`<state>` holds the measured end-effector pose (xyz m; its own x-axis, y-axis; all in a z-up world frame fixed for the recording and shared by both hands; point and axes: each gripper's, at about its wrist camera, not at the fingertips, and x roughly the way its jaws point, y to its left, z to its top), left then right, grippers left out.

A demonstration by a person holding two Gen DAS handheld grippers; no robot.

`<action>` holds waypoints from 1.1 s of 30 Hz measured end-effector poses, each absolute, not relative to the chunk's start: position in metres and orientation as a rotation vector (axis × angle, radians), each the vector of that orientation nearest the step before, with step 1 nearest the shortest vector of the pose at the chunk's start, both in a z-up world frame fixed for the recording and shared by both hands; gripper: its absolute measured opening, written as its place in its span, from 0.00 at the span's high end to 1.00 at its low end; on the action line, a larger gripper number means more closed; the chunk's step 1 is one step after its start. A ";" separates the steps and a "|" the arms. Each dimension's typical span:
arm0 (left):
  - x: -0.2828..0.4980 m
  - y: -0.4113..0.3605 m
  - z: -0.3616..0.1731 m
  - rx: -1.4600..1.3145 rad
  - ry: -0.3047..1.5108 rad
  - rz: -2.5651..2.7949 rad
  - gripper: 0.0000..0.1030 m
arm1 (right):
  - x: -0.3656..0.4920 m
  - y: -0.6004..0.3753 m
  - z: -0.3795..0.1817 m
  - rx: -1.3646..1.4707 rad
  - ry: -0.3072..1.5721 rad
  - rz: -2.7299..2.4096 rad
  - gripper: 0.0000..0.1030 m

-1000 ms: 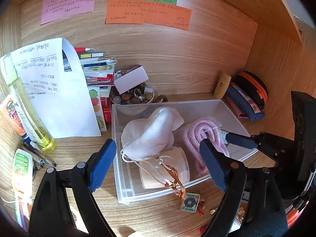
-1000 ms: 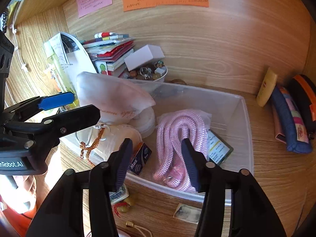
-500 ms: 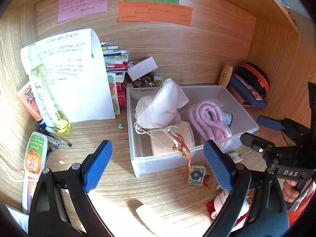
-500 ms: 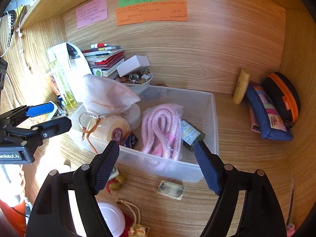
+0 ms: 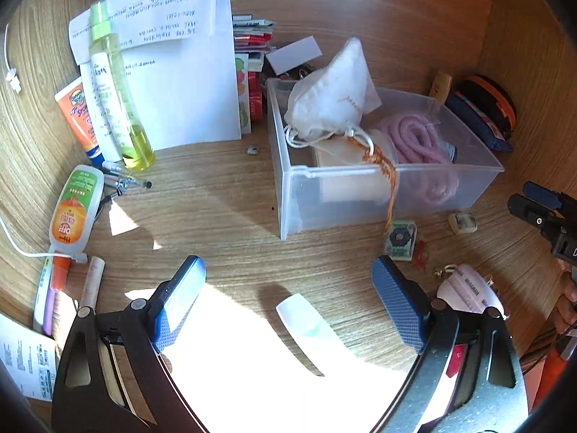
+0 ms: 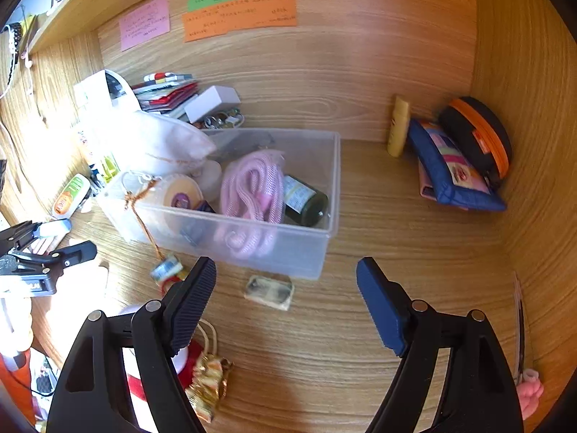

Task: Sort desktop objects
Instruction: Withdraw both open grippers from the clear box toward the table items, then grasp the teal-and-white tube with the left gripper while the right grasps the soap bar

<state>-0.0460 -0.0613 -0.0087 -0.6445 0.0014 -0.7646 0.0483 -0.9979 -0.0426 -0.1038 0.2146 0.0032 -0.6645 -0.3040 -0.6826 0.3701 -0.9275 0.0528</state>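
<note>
Both grippers, left gripper [image 5: 288, 299] and right gripper [image 6: 286, 299], are spread and hold nothing. Clear bin [image 6: 288, 249] sits mid-table, containing pink rope [image 6: 252, 184] and white pouch [image 5: 331, 90].

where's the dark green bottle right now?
In the right wrist view, the dark green bottle lies on its side inside the clear plastic bin, at the bin's right end, against the coiled pink rope.
</note>
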 end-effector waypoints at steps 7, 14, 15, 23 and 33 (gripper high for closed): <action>-0.029 -0.056 -0.031 1.335 0.114 -2.794 0.08 | -0.113 0.218 -0.020 1.136 0.100 -2.514 0.24; -0.019 -0.049 -0.036 1.324 0.106 -2.801 0.09 | -0.119 0.203 -0.037 1.210 0.124 -2.454 0.24; -0.018 -0.049 -0.037 1.325 0.102 -2.797 0.10 | -0.119 0.201 -0.039 1.213 0.134 -2.450 0.24; -0.017 -0.048 -0.046 1.358 0.135 -2.780 0.31 | -0.125 0.186 -0.048 1.246 0.186 -2.420 0.24; -0.009 -0.048 -0.046 1.307 0.071 -2.767 0.62 | -0.128 0.180 -0.052 1.265 0.207 -2.438 0.26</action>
<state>-0.0089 -0.0481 -0.0458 -0.6330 -0.0528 -0.7724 0.0923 -0.9957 -0.0076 -0.1276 0.1797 -0.0522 -0.5196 -0.2676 -0.8114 0.4003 -0.9153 0.0455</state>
